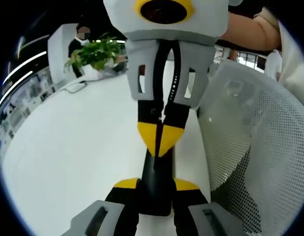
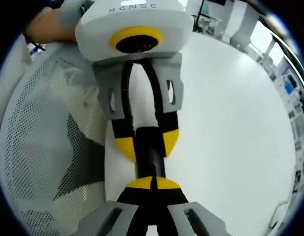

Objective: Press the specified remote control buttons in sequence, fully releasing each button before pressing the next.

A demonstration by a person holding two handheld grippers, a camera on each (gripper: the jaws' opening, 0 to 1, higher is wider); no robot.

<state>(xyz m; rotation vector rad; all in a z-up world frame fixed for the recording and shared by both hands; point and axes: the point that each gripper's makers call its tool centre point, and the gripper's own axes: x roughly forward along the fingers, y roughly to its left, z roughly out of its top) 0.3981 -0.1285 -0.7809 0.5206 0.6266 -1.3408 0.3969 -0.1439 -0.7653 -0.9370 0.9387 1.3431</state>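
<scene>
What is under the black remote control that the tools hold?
Under the remote control lies the white table. The left tool grips its near end. The right tool, closed, meets its top side, covering the buttons there.

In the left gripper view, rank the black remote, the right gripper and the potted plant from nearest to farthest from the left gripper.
1. Black remote, clamped between the left gripper's jaws.
2. Right gripper, just ahead, tips on the remote.
3. Potted plant, far back, upper left.
</scene>
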